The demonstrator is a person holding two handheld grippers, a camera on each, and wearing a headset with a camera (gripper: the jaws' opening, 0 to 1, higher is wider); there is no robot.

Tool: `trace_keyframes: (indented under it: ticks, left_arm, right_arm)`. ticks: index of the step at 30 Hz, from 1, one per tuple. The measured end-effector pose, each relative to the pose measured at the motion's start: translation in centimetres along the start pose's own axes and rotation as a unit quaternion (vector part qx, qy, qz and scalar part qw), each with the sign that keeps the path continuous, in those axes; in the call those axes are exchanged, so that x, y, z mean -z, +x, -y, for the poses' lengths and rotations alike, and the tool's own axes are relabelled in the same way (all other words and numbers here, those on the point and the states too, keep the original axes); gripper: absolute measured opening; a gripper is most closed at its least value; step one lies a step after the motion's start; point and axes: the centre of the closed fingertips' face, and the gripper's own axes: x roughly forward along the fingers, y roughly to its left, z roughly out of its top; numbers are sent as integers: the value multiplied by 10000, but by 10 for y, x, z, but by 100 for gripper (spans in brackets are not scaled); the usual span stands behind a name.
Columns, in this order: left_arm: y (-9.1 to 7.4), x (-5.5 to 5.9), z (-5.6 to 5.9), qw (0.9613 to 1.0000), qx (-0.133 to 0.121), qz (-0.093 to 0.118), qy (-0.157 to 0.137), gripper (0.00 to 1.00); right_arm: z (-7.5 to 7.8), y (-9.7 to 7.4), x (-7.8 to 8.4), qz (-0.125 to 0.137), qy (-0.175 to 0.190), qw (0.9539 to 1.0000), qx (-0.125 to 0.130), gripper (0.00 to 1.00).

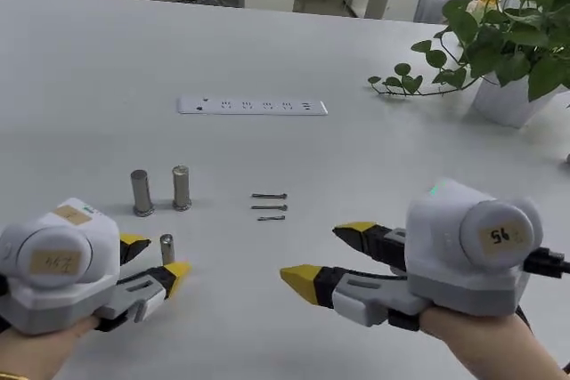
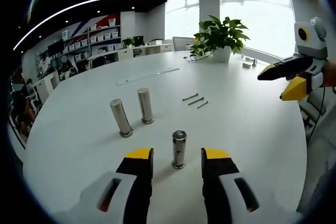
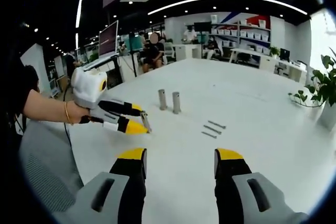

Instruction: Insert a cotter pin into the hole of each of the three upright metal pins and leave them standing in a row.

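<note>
Left gripper view: left gripper (image 2: 177, 153) fingers (image 2: 139, 166) wide open, empty, straddling nearest metal pin (image 2: 179, 149) toward near edge of bench (image 2: 262, 145), untouched. Two more pins (image 2: 145, 106), three cotter pins (image 2: 196, 100) mid-bench. Right gripper (image 3: 178, 157) open, empty. Best: close low on shank, hole exposed, pin upright.

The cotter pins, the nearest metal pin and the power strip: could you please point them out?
cotter pins (image 1: 269, 207): head view, middle pin's shaft.
nearest metal pin (image 2: 179, 150): left gripper view, its side.
power strip (image 1: 252, 107): head view, its top.
</note>
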Motion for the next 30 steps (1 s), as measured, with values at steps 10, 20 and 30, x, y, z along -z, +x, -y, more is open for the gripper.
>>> trace_keyframes:
  ticks: [10,20,30]
  left_arm:
    - [-6,0,0,9999,-38,17,-108,44]
    - [-17,-6,2,9992,51,151,-372,57]
    - [-31,-4,-1,9990,-26,100,-425,72]
  right_arm:
    - [16,11,-4,-311,-424,9985,-117,45]
    - [35,28,0,-832,-801,9927,-362,38]
    - [46,49,-3,-1170,-1208,9839,-604,30]
